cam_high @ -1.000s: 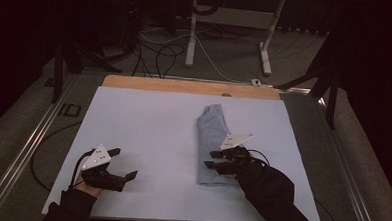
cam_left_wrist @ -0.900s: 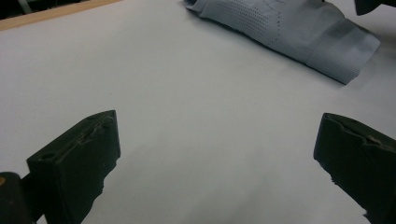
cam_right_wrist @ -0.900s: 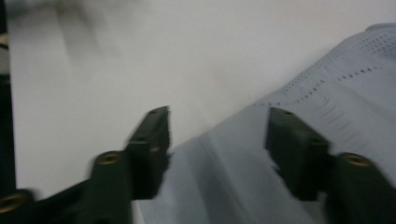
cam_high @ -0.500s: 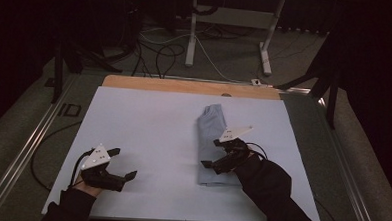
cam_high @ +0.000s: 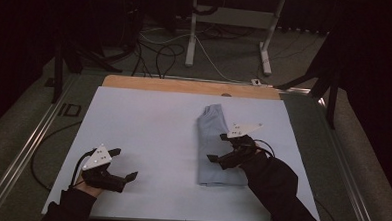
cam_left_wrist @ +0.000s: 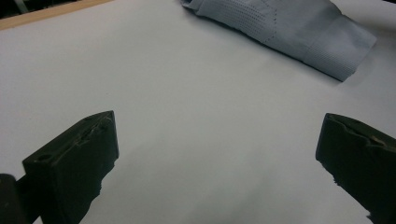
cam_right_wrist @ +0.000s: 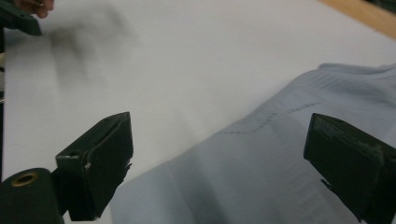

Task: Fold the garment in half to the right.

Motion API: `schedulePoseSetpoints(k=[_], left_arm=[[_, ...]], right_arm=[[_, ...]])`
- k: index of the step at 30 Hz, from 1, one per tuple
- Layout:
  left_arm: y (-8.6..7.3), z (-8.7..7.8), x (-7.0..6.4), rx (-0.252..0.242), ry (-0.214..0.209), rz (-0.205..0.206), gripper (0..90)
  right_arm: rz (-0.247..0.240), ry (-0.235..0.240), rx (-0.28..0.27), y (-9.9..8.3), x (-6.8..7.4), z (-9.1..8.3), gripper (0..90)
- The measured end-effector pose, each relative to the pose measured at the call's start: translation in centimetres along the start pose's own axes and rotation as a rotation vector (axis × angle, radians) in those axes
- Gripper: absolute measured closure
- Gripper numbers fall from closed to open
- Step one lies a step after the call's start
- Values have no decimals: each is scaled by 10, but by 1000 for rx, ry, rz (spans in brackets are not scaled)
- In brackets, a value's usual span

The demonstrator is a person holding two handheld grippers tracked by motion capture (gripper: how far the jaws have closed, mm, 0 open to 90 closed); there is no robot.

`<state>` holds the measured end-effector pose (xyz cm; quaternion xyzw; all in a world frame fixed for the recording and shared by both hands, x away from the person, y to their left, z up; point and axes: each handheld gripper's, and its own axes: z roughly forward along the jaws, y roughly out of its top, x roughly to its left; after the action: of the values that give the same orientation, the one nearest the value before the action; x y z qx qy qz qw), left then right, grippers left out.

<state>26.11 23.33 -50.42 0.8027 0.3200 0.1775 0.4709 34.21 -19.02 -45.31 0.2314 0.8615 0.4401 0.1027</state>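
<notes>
The right claw (cam_high: 221, 148) hangs over the near half of a folded pale blue cloth (cam_high: 213, 141), its jaws spread wide and gripping nothing. In the right gripper view, the two black jaws stand far apart, one over the bare white sheet just beside the cloth's edge and the other over the fabric itself; a dotted seam line (cam_right_wrist: 261, 122) crosses the cloth (cam_right_wrist: 280, 168) between them. Whether the jaw tips touch the fabric cannot be told. A dark sleeve (cam_high: 280, 189) runs back from this claw toward the near right edge of the surface (cam_high: 148, 118).

The left claw (cam_high: 123, 163) sits low near the front left corner of the surface, also released, with its jaws wide apart and nothing between them. In the left gripper view its jaws frame plain white sheet, and the cloth (cam_left_wrist: 289, 32) lies well apart from them, farther off at the upper right.

The cloth lies as a long narrow folded strip on the right half of the white sheet, running from the far side toward the near side. A strip of wooden edge (cam_high: 185, 86) shows along the far side of the surface, and beyond it cables (cam_high: 156, 53) trail on the floor.
</notes>
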Motion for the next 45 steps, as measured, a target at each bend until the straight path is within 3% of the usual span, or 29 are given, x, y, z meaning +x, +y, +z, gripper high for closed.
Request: schedulePoseSetpoints(k=[10, 32, 41, 45], left_arm=[[0, -1, 1, -10, -34, -14, 4], [-3, -5, 4, -11, -35, -12, 4], [-4, -4, 3, -9, -32, -10, 4], [-6, -4, 3, -3, -26, -7, 4]], right_arm=[[8, -39, -20, -12, -10, -20, 83], [129, -172, -43, -81, -26, -56, 83], [171, -214, -48, -108, -23, -63, 83], [182, -226, -73, -120, -15, -61, 83]])
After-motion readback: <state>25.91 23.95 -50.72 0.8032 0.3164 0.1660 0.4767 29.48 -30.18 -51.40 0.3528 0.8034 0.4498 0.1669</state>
